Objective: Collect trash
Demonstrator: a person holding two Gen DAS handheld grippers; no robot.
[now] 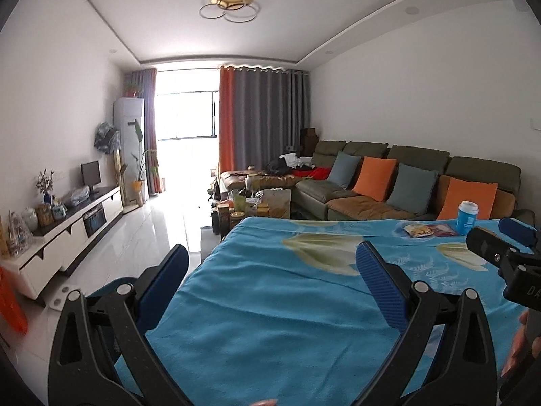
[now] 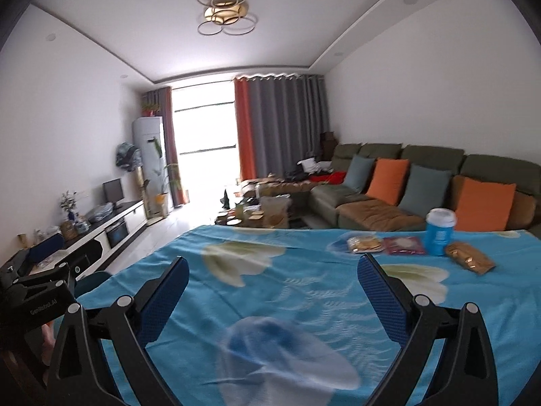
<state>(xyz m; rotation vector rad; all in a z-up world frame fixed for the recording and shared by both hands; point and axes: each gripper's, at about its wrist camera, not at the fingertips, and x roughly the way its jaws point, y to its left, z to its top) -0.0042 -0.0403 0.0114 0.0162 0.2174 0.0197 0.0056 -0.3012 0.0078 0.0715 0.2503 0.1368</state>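
I find my left gripper with its jaws spread wide and nothing between them, hovering over the near-left part of the blue floral tablecloth. My right gripper is likewise fully spread and empty, aimed across the cloth toward the far right.

The trash sits in a cluster at the far right edge of the table, in front of the sofa. Reading left to right in the right wrist view: a clear snack packet with yellowish contents, a flat dark-red wrapper just beside it, an upright blue cup with a white lid, and a gold foil packet lying nearest me on the right. No bin or bag shows in either view.

My judgement: this is the approach stage, nothing collected yet. I would send the right gripper in, it being closer. The gold packet is the least obstructed. I advise a low, level entry, closing across its narrow width. The wrappers lie flat and may slide on the cloth; the cup may topple if nudged.
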